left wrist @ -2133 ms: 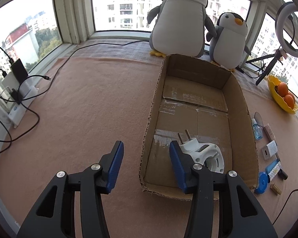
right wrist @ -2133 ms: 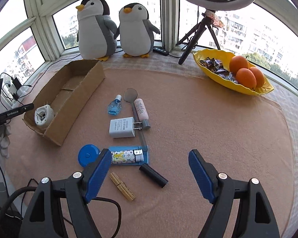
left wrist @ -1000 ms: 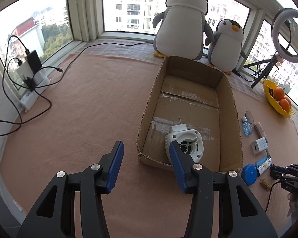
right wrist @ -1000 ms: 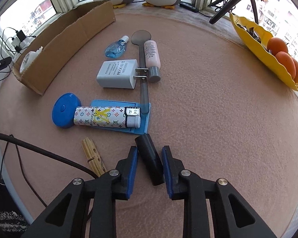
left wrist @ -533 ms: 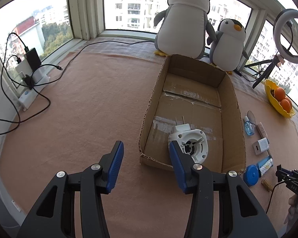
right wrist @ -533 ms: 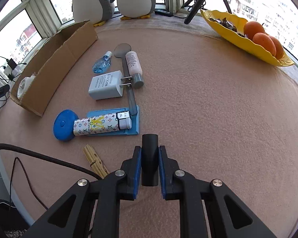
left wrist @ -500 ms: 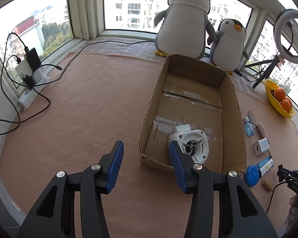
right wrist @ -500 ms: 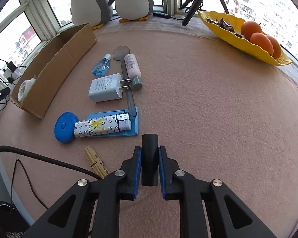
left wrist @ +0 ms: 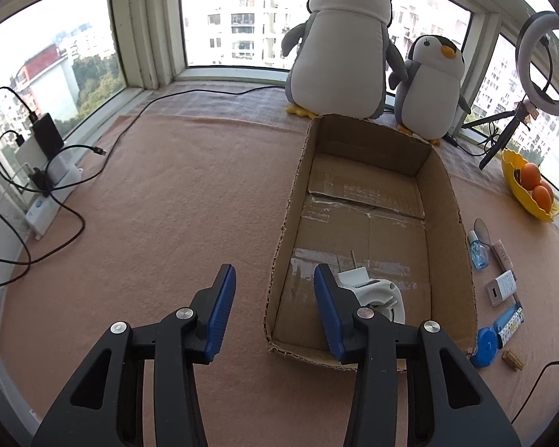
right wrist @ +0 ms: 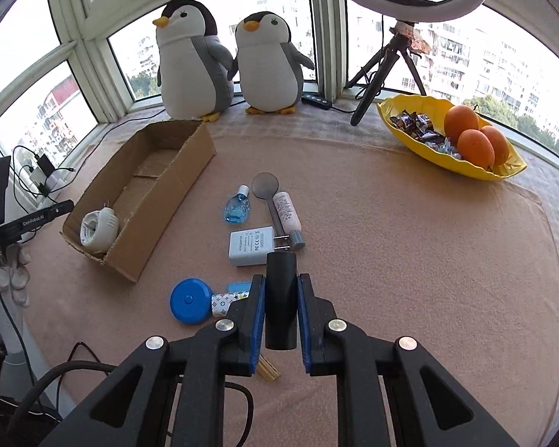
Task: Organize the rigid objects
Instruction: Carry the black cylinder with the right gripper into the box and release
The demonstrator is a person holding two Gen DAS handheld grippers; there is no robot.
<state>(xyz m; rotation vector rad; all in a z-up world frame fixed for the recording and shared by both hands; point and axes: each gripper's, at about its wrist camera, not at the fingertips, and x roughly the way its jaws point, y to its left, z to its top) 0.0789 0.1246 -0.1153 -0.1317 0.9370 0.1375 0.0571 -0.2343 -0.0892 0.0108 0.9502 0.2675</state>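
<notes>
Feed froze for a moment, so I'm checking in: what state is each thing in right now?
Right gripper: shut on black tube, lifted.
Left gripper: open, empty.
Cardboard box: open-topped.
White plug adapter: lying inside box.
White charger: flat on the mat.

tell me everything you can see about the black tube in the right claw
The black tube is a short, smooth, matte cylinder, plastic by its look, with no label in view. It lies lengthwise between the blue pads of the right claw, which is shut on its sides. Its far end sticks out past the fingertips; its near end sits between the fingers. It hangs clear of the table, touching only the pads.
</notes>
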